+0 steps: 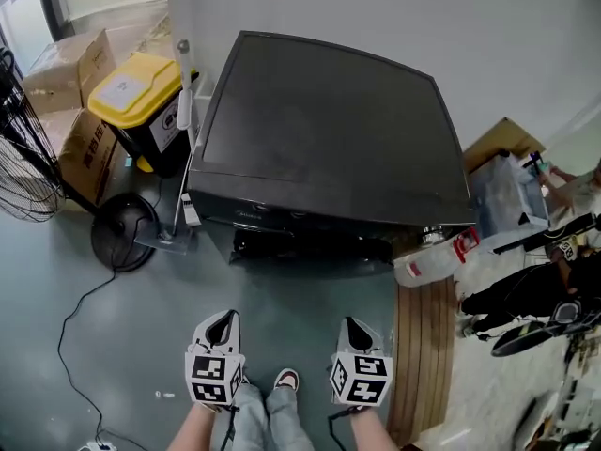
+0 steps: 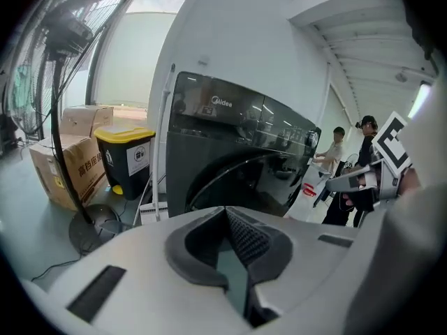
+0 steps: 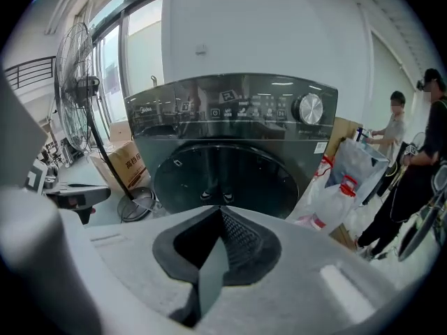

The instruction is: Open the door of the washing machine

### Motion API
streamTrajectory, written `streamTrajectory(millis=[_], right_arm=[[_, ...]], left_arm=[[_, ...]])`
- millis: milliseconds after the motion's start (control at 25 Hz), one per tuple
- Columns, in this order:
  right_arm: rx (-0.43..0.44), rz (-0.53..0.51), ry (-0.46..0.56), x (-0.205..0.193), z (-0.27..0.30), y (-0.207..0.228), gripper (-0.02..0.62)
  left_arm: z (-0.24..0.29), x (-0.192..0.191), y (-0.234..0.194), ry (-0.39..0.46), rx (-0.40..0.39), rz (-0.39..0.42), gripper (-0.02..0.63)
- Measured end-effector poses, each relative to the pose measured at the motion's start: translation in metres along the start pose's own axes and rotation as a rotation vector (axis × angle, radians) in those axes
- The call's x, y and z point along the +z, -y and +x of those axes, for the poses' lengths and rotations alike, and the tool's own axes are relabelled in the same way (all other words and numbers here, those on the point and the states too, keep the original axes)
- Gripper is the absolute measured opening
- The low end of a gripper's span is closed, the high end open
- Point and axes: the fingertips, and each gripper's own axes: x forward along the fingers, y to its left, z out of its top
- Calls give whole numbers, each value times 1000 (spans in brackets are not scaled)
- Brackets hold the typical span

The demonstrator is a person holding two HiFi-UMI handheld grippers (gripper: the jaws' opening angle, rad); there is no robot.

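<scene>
The washing machine door, mid-frame, is apparently unopened; left gripper and right gripper are held closed, empty, apart from it.

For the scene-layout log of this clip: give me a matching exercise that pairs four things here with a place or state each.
Things:
1. washing machine door
2. bin
3. knob
4. left gripper

Places or states:
A. yellow lid, left of the washing machine
B. jaws together, nothing between them
C. closed against the machine's front
D. right end of the control panel

Pairs: 1-C, 2-A, 3-D, 4-B.
</scene>
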Motion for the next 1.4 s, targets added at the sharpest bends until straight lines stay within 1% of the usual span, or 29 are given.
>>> streamTrajectory(millis=[120, 280, 520, 680, 800, 960, 1240, 1280, 1320, 1360, 1400], right_arm=[[-1, 19, -9, -15, 19, -1, 6], [7, 37, -19, -32, 39, -3, 6], [10, 54, -34, -48, 56, -5, 6], [2, 65, -53, -59, 61, -2, 6], [-6, 81, -56, -61, 64, 0, 6], [-13, 98, -55, -61, 67, -2, 6], [-24, 121, -61, -64, 63, -1, 6], [-26, 127, -62, -65, 63, -1, 6], [-28, 134, -64, -66, 62, -1, 6], [-31, 139, -65, -67, 62, -1, 6], [-34, 145, -66, -69, 62, 0, 6]], left_arm=[[15, -17, -7, -8, -2, -10, 5], [31, -40, -17, -25, 16, -38, 5], [46, -57, -25, -28, 18, -42, 5], [50, -57, -25, -2, -8, -59, 5], [55, -55, -26, -1, -31, -59, 5], [60, -51, -31, -4, -28, -36, 6], [65, -40, -28, -2, -88, 27, 8], [66, -38, -28, -3, -98, 33, 12], [67, -37, -27, -6, -110, 39, 54], [68, -36, -27, -8, -121, 48, 111], [69, -36, -27, -10, -130, 60, 114]])
